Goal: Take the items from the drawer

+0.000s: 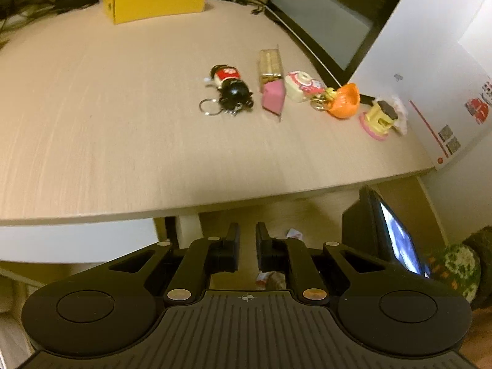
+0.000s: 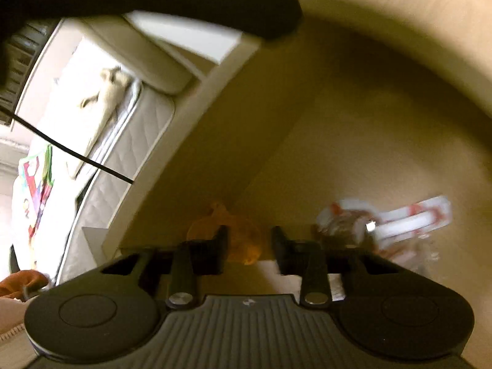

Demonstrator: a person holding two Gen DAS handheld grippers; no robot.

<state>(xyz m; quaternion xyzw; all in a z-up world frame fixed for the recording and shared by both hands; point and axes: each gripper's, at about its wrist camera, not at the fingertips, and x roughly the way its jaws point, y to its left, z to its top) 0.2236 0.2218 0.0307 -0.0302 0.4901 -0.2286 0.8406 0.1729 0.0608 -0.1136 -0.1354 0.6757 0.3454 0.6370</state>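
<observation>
Already five trinkets, from a doll keychain (image 1: 229, 90) to an orange charm (image 1: 343, 101), lay on the desk (image 1: 107, 123); the left gripper (image 1: 247, 240) hovered narrow and empty, the right gripper (image 2: 247, 243) gaped around a blurred orange item (image 2: 243, 240) inside the drawer (image 2: 353, 138), beside a wrapped packet (image 2: 399, 224).

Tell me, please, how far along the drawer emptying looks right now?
Done: five small items already lie on the table, from the doll keychain to the yellow toy. In hand: the open right gripper straddles an orange item in the drawer. Left: a red-and-white packet. The left gripper is empty.
</observation>
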